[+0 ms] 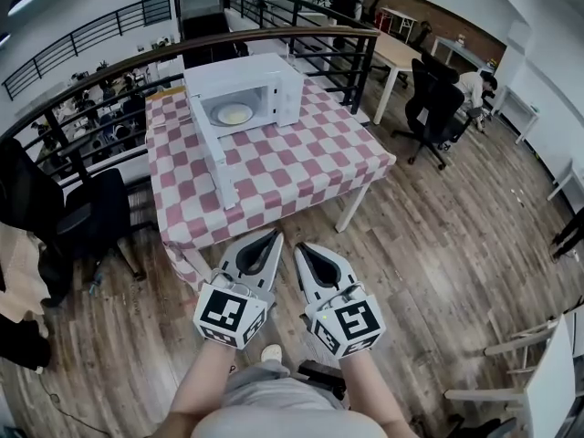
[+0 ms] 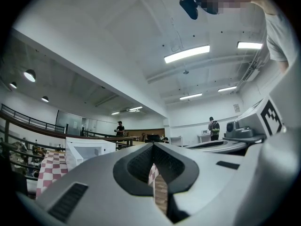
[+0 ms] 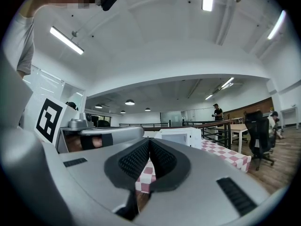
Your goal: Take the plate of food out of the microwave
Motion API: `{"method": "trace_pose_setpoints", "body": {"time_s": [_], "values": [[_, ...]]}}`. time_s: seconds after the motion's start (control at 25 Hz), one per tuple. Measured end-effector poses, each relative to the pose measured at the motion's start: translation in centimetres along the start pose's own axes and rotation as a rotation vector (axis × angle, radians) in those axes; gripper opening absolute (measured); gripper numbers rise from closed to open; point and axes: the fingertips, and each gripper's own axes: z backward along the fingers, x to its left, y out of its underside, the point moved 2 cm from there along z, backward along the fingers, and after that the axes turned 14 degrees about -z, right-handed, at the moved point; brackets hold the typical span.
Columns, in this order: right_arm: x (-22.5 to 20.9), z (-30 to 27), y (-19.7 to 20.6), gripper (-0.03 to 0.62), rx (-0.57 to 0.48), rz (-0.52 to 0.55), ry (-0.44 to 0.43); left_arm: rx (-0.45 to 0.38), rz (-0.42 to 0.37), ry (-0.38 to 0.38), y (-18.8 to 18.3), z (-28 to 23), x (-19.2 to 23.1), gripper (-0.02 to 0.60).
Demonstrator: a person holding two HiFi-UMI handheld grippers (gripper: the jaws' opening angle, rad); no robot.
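Note:
A white microwave stands at the far side of a table with a pink-and-white checked cloth. Its door hangs wide open toward me. Inside lies a pale plate of food. My left gripper and right gripper hover side by side below the table's near edge, well short of the microwave, both shut with nothing held. The microwave shows small in the left gripper view and the microwave also in the right gripper view.
A black railing runs behind the table. A black office chair stands at the table's left and another chair at the right on the wooden floor. People are far back in the room.

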Motion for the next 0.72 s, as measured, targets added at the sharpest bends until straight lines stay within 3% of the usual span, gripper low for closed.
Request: {"method": "trace_pose_setpoints", "body": {"time_s": [0.72], "values": [[-5.6, -8.5, -0.5, 0.026, 0.018, -0.002, -0.021, 0.035, -0.011, -0.021, 3.2, -6.8, 5.8, -0.002]]}}
